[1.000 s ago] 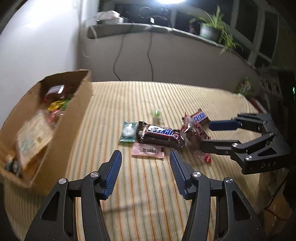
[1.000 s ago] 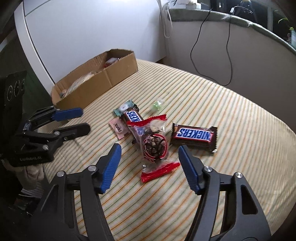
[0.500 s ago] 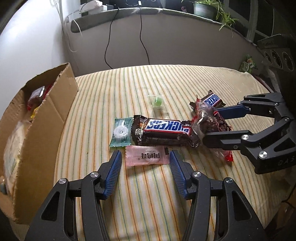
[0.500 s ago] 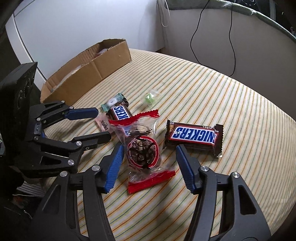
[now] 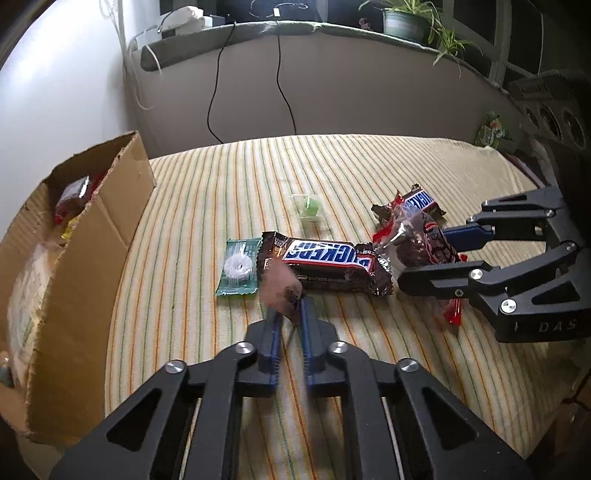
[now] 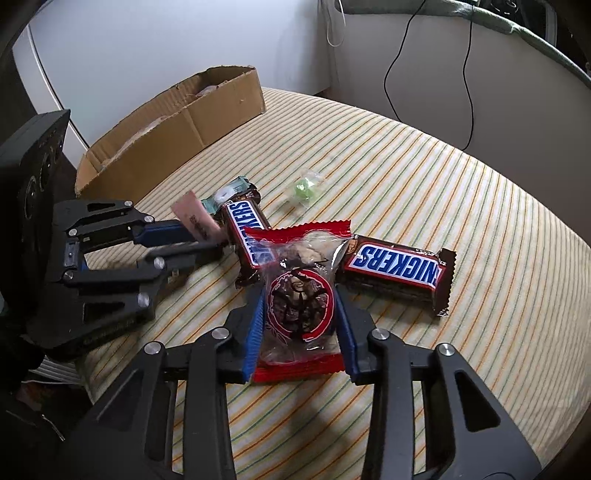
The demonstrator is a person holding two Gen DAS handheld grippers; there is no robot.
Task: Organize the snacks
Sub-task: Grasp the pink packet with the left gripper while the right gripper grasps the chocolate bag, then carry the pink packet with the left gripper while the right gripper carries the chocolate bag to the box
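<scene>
My left gripper is shut on a small pink packet, lifted just above the striped table; it also shows in the right wrist view. My right gripper is shut on a clear red-edged snack bag, also seen in the left wrist view. Two Snickers bars lie on the table: one between the grippers, one further right. A green mint packet and a small green candy lie nearby. The cardboard box stands at the left.
The box holds several snacks. Black cables hang down the wall behind the table. A plant stands on the ledge. The table's edge curves at the right.
My left gripper has closed on the pink packet and raised it. My right gripper has closed around the red-edged snack bag.
</scene>
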